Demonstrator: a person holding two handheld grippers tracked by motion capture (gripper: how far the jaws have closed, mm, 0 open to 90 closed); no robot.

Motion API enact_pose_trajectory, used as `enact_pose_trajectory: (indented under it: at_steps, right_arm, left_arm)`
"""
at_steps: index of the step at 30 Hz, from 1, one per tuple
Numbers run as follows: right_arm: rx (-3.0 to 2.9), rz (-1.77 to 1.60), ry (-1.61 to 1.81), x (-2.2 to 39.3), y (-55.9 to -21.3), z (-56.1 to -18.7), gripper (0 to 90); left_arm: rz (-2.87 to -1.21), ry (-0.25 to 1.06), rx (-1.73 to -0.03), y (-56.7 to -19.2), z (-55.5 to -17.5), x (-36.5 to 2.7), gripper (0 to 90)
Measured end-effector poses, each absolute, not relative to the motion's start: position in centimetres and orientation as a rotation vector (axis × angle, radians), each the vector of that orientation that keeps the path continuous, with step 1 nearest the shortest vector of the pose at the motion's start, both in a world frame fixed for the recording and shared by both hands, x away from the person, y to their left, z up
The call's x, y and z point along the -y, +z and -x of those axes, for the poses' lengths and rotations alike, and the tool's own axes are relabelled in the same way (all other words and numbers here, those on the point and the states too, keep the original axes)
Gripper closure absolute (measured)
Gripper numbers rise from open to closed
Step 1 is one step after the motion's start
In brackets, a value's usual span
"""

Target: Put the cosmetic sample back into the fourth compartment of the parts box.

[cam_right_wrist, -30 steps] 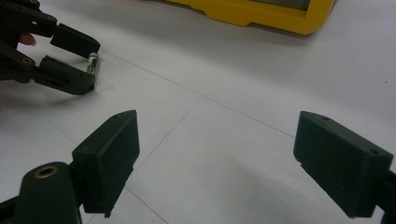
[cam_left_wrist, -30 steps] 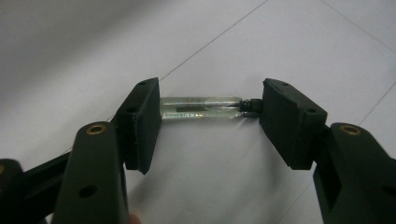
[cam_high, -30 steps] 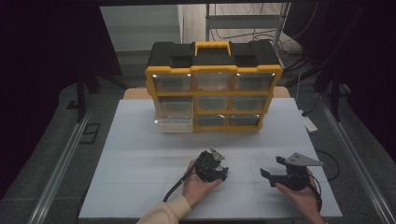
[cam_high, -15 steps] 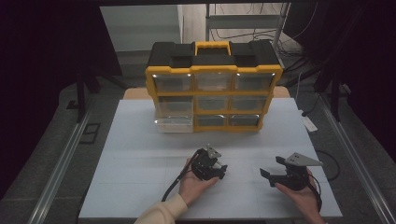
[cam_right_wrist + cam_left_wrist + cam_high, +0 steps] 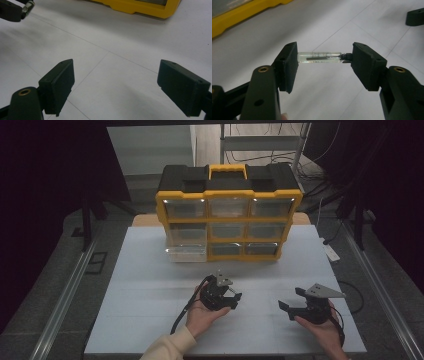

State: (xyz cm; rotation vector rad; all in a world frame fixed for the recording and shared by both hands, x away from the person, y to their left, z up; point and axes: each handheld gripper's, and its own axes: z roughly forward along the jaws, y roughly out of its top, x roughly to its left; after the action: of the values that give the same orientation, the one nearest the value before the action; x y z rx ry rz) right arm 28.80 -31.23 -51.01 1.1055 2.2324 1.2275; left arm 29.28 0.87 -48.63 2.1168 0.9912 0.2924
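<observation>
A small clear vial (image 5: 319,57) with a black cap and a dark strip inside is clamped end to end in my left gripper (image 5: 323,61), just above the white table. In the high view the left gripper (image 5: 223,296) sits in a hand at the table's front middle. My right gripper (image 5: 291,299) is to its right, near the front edge, and is open. In the right gripper view, the right gripper (image 5: 115,82) has nothing between its wide-apart jaws. The left gripper's jaw and the vial's end (image 5: 28,6) show at the top left of that view.
A yellow and black drawer organizer (image 5: 229,215) stands at the back of the white table (image 5: 150,285). Its bottom-left clear drawer (image 5: 186,253) is pulled out a little. A cable (image 5: 182,315) trails from the left gripper towards the front edge.
The left hand and its gripper have shifted slightly to the left, with the vial still held. The right gripper has stayed in place.
</observation>
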Motion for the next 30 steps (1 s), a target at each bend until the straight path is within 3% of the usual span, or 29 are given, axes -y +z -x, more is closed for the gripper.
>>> enact_pose_trajectory:
  at_steps: [30]
  right_arm:
    - [-2.234, -1.103, 1.225, 31.2, -51.0, -28.8, 15.1]
  left_arm:
    - [-2.0, 0.285, -0.963, -43.6, -29.2, -5.4, 39.9]
